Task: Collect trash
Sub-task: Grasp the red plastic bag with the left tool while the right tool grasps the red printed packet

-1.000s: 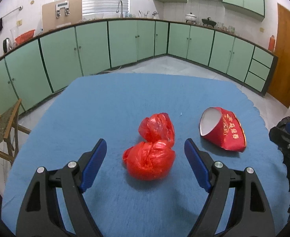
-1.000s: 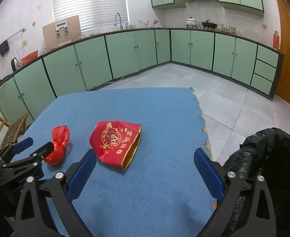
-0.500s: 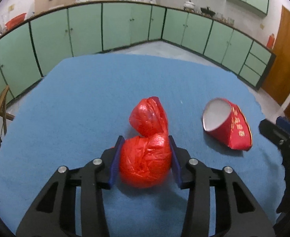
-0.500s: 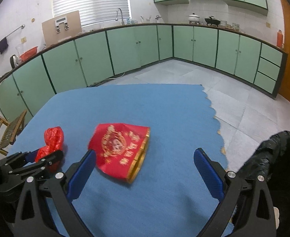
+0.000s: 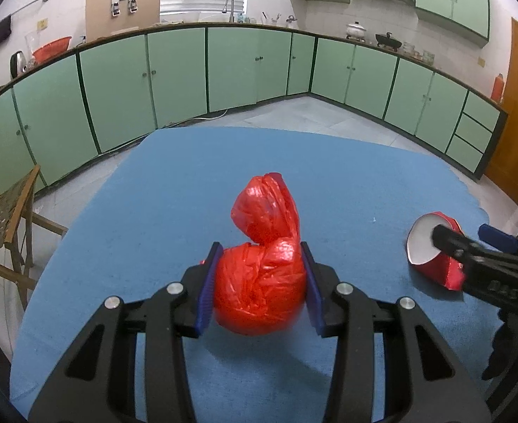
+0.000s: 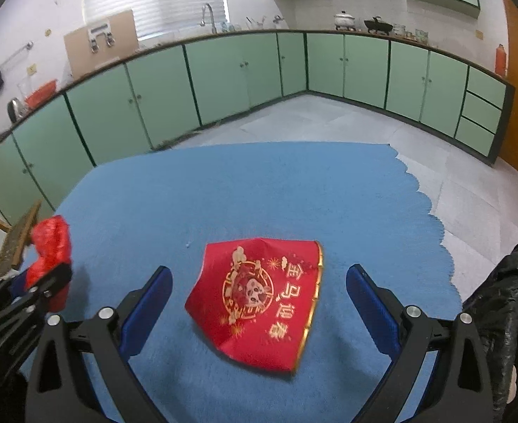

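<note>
A crumpled red plastic bag [image 5: 260, 275] sits between the blue pads of my left gripper [image 5: 259, 290], which is shut on its lower lump and holds it just above the blue tablecloth [image 5: 174, 190]. The bag also shows at the left of the right wrist view [image 6: 49, 246]. A squashed red paper cup [image 6: 259, 299] with gold print lies on the cloth between the open fingers of my right gripper [image 6: 259, 299], which hovers over it. The cup shows at the right in the left wrist view [image 5: 431, 257].
A black trash bag [image 6: 505, 303] hangs at the table's right edge. A wooden chair [image 5: 8, 218] stands left of the table. Green kitchen cabinets [image 5: 223, 70] line the far walls. The cloth's scalloped edge [image 6: 431, 211] marks the table's right side.
My left gripper closed on the red plastic bag and lifted it slightly. My right gripper moved left and forward until the red cup lies between its open fingers.
</note>
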The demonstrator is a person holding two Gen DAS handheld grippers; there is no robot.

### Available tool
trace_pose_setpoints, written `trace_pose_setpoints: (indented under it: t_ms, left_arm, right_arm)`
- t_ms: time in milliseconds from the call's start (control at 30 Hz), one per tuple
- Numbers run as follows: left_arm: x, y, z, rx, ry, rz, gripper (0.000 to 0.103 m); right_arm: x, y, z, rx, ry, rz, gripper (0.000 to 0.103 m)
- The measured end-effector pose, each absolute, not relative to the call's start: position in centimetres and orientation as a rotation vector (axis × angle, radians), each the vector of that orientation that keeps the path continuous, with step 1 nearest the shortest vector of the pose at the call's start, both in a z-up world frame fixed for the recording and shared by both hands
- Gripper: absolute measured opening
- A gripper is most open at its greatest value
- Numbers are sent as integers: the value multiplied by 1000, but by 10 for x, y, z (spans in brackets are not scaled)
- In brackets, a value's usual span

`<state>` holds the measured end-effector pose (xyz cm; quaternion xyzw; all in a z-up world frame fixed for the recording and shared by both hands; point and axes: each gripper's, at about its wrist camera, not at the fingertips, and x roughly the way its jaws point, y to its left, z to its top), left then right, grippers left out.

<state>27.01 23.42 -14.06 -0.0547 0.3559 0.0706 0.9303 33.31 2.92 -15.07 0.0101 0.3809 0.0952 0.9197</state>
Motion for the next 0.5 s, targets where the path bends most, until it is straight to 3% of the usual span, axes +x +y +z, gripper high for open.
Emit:
trace_pose_setpoints:
  t_ms: [333,400,500]
  left_arm:
    - [274,235,-143,-117,740,134,41]
    - [274,241,-143,-116,742,133,41]
    - [274,243,-144,-117,746,131,41]
  right_arm:
    - [346,33,-169,12,860,200,95]
    - [345,34,-170,21,870,227,84]
    - [342,33,-169,17,869,252,81]
